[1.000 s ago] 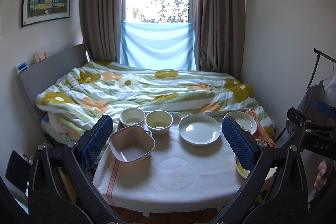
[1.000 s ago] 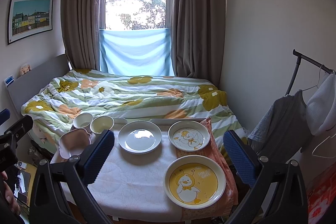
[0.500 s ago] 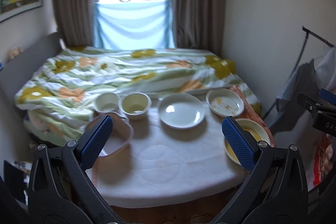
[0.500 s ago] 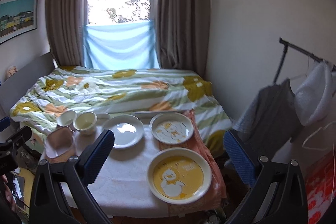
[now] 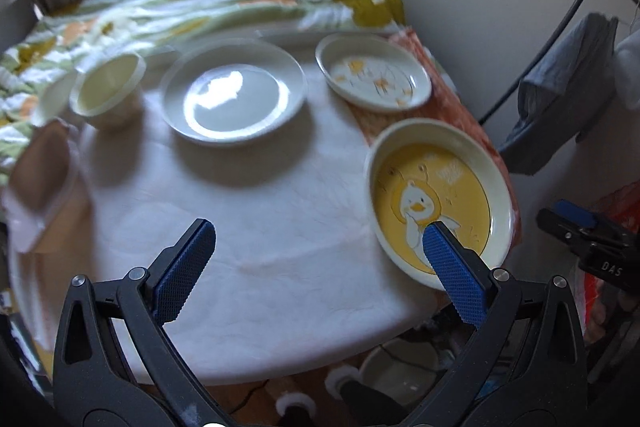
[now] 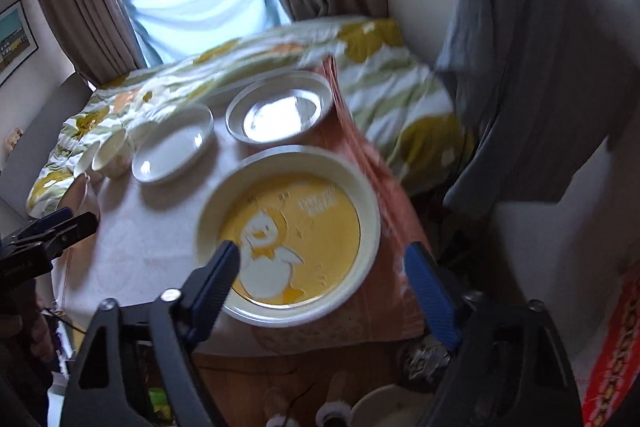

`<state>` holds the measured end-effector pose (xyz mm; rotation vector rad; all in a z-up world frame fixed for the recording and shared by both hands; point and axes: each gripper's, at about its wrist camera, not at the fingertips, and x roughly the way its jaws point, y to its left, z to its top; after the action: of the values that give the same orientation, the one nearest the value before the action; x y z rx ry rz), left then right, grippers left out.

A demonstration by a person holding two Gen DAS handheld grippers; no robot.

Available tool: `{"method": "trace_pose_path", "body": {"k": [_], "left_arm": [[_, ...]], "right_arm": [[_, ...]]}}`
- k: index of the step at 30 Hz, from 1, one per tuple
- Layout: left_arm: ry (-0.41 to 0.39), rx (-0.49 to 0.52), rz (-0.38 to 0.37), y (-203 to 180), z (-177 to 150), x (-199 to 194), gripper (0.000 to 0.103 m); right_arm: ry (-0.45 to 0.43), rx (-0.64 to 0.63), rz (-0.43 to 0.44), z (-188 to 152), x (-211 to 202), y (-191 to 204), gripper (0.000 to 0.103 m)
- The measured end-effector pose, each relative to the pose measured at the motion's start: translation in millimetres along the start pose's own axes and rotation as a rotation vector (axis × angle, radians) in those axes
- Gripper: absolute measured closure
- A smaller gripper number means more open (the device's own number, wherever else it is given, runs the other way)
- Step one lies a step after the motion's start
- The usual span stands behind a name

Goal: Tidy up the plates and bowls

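Left wrist view first: the left gripper (image 5: pixel 316 247) has its fingers wide apart with nothing between them, sitting low in the frame over bare white tablecloth (image 5: pixel 260 227). The yellow duck plate (image 5: pixel 438 201) is at right of centre, partly behind the right-hand pad. The plain white plate (image 5: pixel 234 93) is upper middle, the small duck plate (image 5: pixel 374 73) upper right, two cups (image 5: pixel 108 89) upper left, and a blurry pink bowl (image 5: pixel 38 175) at the left edge.

Right wrist view: the right gripper (image 6: pixel 320 261) is also spread open and empty, with the yellow duck plate (image 6: pixel 288 231) dead centre between the pads — looks lined up for a grab, though that's my guess. The plate sits close to the table's near edge, half on an orange cloth (image 6: pixel 384 227).

Risk-wise, that wide shallow rim could skid out of a pinch, or snag the cloth and drag the small duck plate (image 6: pixel 280 111) along — the frame's pretty blurry too.
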<state>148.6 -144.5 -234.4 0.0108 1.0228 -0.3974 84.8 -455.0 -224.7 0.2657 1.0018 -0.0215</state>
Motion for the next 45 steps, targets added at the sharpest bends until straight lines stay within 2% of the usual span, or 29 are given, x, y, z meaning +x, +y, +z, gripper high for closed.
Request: {"method": "trace_pose_path", "body": {"k": [5,7,10,11,12,13,14,15,18,19,22,23,25,28,32,36,45], "left_arm": [[0.120,-0.018,-0.059,-19,-7,63,0.008],[0.157,-0.027,-0.066,-22,-9,78,0.022],[0.188,-0.045,-0.076,-25,-9,94,0.030],[0.192,-0.047,-0.077,-25,-9,98,0.031],[0.197,-0.049,-0.077,-26,-8,102,0.034],[0.203,-0.049,-0.074,-26,-8,105,0.041],[0.205,-0.047,-0.061,-26,-7,107,0.042],[0.196,-0.042,-0.054,-28,-5,106,0.051],[0.208,-0.043,-0.036,-27,-1,108,0.067],[0.211,-0.049,-0.050,-26,1,108,0.074],[0.228,-0.055,-0.084,-30,3,111,0.084],[0.233,-0.034,-0.087,-36,2,111,0.085],[0.224,0.002,-0.046,-45,1,110,0.084],[0.218,-0.025,-0.047,-44,2,111,0.084],[0.185,-0.011,-0.024,-47,1,106,0.084],[0.148,-0.001,-0.004,-45,2,95,0.084],[0.083,-0.072,0.034,-21,-4,62,0.084]], "right_arm": [[0.094,0.049,0.098,-3,42,-26,0.048],[0.110,0.053,0.118,-2,53,-31,0.053],[0.119,0.045,0.141,5,68,-40,0.062],[0.121,0.043,0.152,8,71,-42,0.068],[0.124,0.041,0.159,11,75,-44,0.069],[0.125,0.039,0.162,14,78,-44,0.069],[0.127,0.036,0.169,17,80,-44,0.072],[0.131,0.035,0.177,19,84,-46,0.077],[0.143,0.035,0.185,26,93,-50,0.083],[0.145,0.036,0.183,27,94,-51,0.084],[0.153,0.036,0.186,27,96,-53,0.088],[0.155,0.029,0.185,27,96,-52,0.088],[0.160,0.008,0.175,28,96,-52,0.088],[0.166,-0.037,0.152,28,97,-49,0.088],[0.170,-0.092,0.131,30,97,-46,0.088],[0.143,-0.108,0.151,34,92,-45,0.088],[0.115,-0.221,0.152,40,87,-11,0.087]]}}
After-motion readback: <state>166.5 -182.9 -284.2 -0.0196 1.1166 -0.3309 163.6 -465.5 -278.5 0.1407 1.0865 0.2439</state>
